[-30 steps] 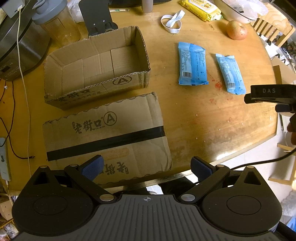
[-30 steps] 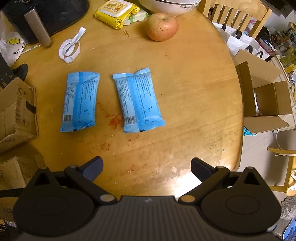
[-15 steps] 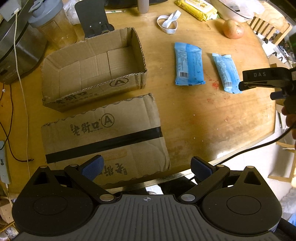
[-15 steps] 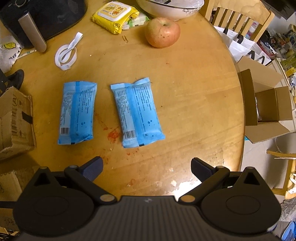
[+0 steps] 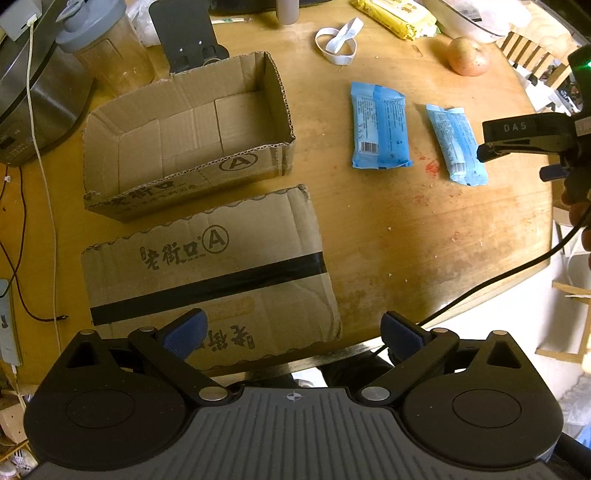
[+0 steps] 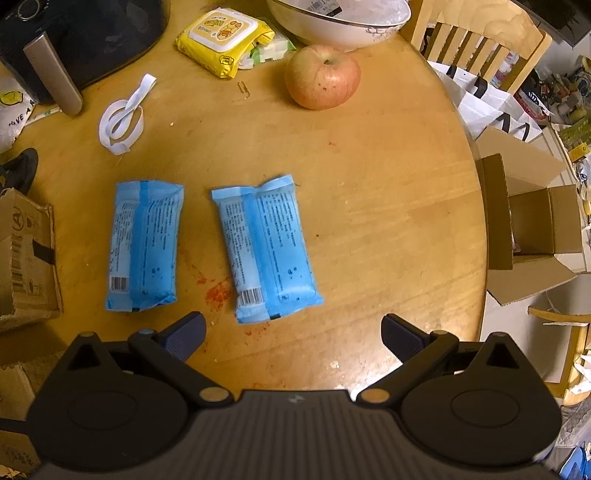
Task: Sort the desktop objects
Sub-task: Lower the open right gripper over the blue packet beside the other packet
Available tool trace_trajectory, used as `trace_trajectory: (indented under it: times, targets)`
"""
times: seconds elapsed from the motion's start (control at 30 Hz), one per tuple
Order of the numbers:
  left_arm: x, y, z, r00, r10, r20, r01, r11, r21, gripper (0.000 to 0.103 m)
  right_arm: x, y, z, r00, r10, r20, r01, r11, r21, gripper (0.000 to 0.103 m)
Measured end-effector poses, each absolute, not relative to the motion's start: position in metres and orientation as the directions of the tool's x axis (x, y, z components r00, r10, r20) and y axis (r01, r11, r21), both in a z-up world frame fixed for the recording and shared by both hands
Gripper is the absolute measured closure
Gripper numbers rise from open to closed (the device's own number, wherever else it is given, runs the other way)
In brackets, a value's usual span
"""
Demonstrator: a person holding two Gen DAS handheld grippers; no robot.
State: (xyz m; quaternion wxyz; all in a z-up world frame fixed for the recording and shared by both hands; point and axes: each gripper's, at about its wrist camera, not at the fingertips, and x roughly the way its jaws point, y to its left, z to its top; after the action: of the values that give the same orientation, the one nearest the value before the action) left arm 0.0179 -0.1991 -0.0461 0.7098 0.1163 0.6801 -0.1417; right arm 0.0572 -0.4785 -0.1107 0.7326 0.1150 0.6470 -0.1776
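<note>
Clearly, "DAS" on right gripper [image 5: 517, 142], "A" on box [image 5: 238, 162]

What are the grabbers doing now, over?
Left gripper and right gripper open, empty. Two blue packets flat on table, cardboard box empty. Nothing blocking.

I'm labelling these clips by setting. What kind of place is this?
Most likely a home dining area: a round wooden table with an apple and a large bowl on it, and a wooden chair beside it.

2 blue packets [image 6: 144, 245] [image 6: 264, 249] w/ barcodes, yellow wipes pack [image 6: 225, 40], red-yellow apple [image 6: 323, 77].
</note>
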Motion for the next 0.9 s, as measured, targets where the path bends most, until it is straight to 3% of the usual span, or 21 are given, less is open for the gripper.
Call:
trace_trajectory:
  times: [0.9]
  targets:
    - [0.015,-0.195,-0.048,0.028,-0.036,-0.999,0.342,0.940,-0.024,0.000,0.091,-0.486,-0.118,0.131,-0.061,-0.989,0.390,0.921,-0.005,0.000]
